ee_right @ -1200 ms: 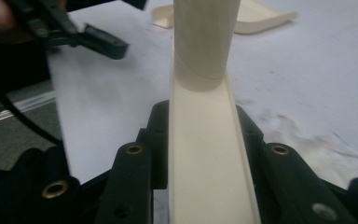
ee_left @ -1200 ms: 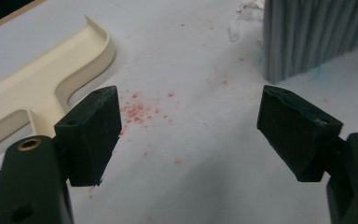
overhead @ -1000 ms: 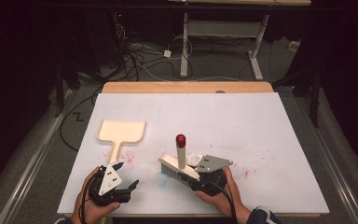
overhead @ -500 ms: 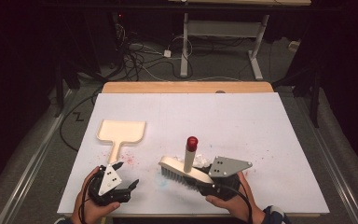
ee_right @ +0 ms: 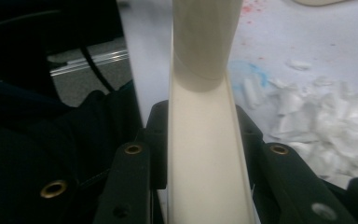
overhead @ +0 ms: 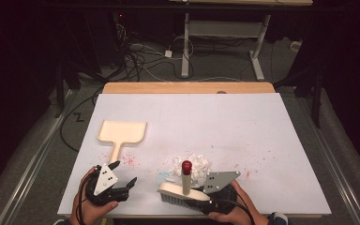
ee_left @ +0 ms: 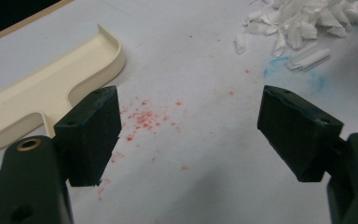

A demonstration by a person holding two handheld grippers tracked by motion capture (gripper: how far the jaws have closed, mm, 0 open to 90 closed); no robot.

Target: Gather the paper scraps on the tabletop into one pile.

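Cream plastic is what the brush (overhead: 183, 193) is made of, and its back is clamped between the jaws of the right claw (overhead: 205, 199) at about five o'clock on the white bench (overhead: 262, 136), near the front edge. In the right gripper view the brush back (ee_right: 205, 163) is seen pressed on both sides by the black pads, with the handle rising ahead. The handle is seen upright in the high view, capped in red, and the bristles are turned down toward the bench. A heap of white paper scraps (overhead: 192, 164) lies just beyond the brush, at its twelve o'clock. The left claw (overhead: 122, 180) is held wide with nothing between its jaws, at seven o'clock on the bench. A cream dustpan (overhead: 122, 133) lies flat at its twelve o'clock, handle pointed toward it. Red specks (ee_left: 142, 119) are scattered on the bench between the left jaws.
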